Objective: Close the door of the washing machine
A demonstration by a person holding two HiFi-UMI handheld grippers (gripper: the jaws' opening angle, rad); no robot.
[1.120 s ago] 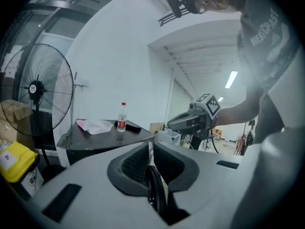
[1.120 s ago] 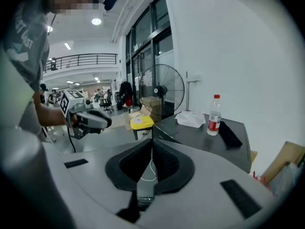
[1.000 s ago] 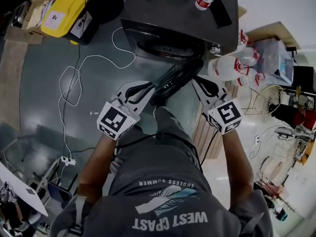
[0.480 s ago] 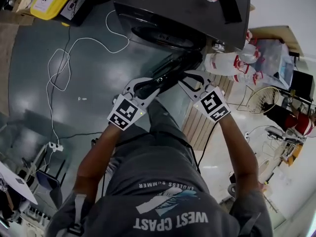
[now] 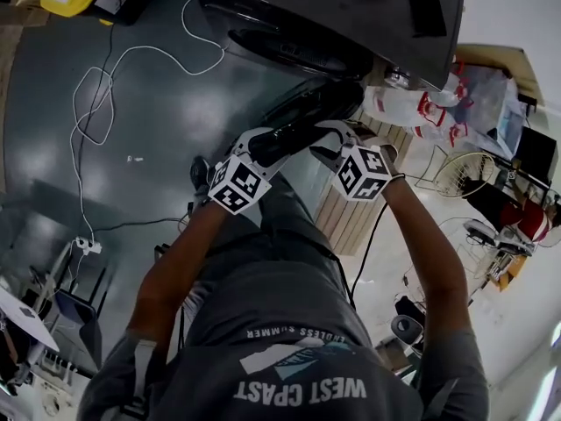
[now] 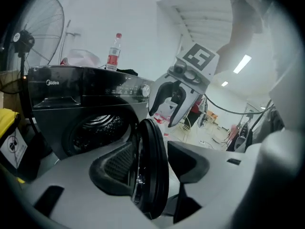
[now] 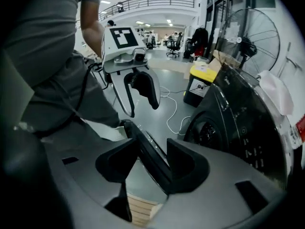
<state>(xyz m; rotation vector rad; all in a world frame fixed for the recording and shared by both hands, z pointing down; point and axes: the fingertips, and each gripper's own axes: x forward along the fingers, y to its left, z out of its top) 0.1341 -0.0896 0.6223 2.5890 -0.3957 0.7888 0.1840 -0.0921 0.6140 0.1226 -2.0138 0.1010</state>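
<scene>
The black washing machine [image 5: 351,16] stands with its round door [image 5: 302,117] swung out toward me and the drum [image 6: 97,128] exposed. Both grippers sit on the door's free edge, side by side. In the left gripper view the door rim [image 6: 150,142] stands upright between the jaws of my left gripper [image 6: 151,163], which are opening; the right pad stands off the rim. In the right gripper view the door's edge [image 7: 143,147] runs between the jaws of my right gripper [image 7: 152,163], also opening. Each gripper shows in the other's view: the right gripper [image 6: 169,109], the left gripper [image 7: 140,97].
A water bottle [image 6: 113,51] stands on the machine's top. White jugs [image 5: 412,108] and a wooden pallet [image 5: 346,222] lie right of the door. A white cable [image 5: 96,103] snakes over the floor at left, near a yellow box [image 7: 202,85]. A fan [image 6: 33,32] stands beside the machine.
Both grippers came down onto the door's free edge and closer together. Their jaws went from shut to wide, and the door rim now sits between them.
</scene>
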